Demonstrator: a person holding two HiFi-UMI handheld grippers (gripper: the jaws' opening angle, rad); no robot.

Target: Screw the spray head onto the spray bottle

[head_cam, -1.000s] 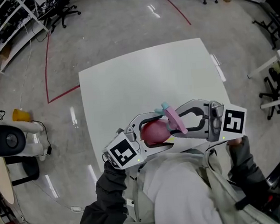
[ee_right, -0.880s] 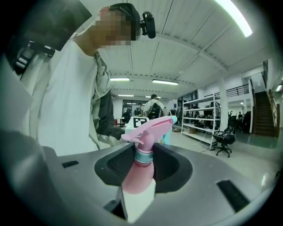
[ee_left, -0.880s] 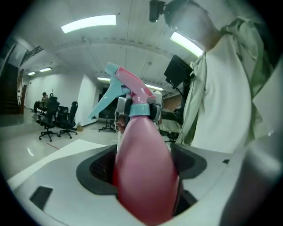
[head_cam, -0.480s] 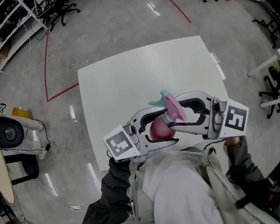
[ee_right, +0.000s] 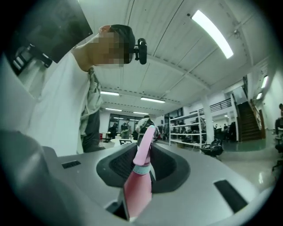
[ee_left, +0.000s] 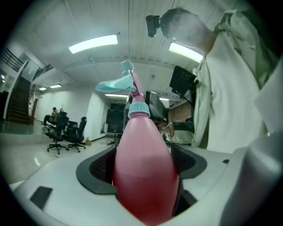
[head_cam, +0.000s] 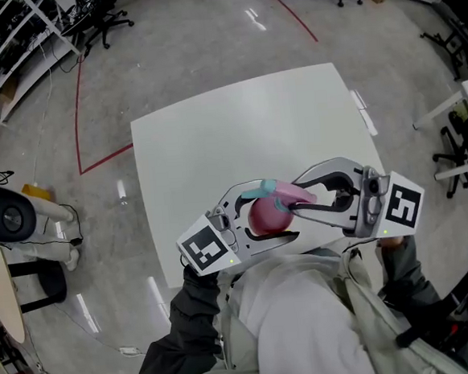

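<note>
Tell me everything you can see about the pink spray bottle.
The spray bottle is a rounded, glossy pink plastic body narrowing to a neck with a teal collar. Its spray head, pink with a teal trigger, sits on the neck. It is held above the white table, the left gripper clamped around its body, while the right gripper, whose jaws have just been closing, pinches the head.

**Clothes and tools of the person**

The person is wearing a pale grey-green vest (head_cam: 367,318) over a white top (head_cam: 283,315), with dark grey sleeves (head_cam: 183,327). The left gripper (head_cam: 273,214) and the right gripper (head_cam: 296,195) are showing light grey shells and a black-and-white marker cube (head_cam: 207,250) each.
</note>
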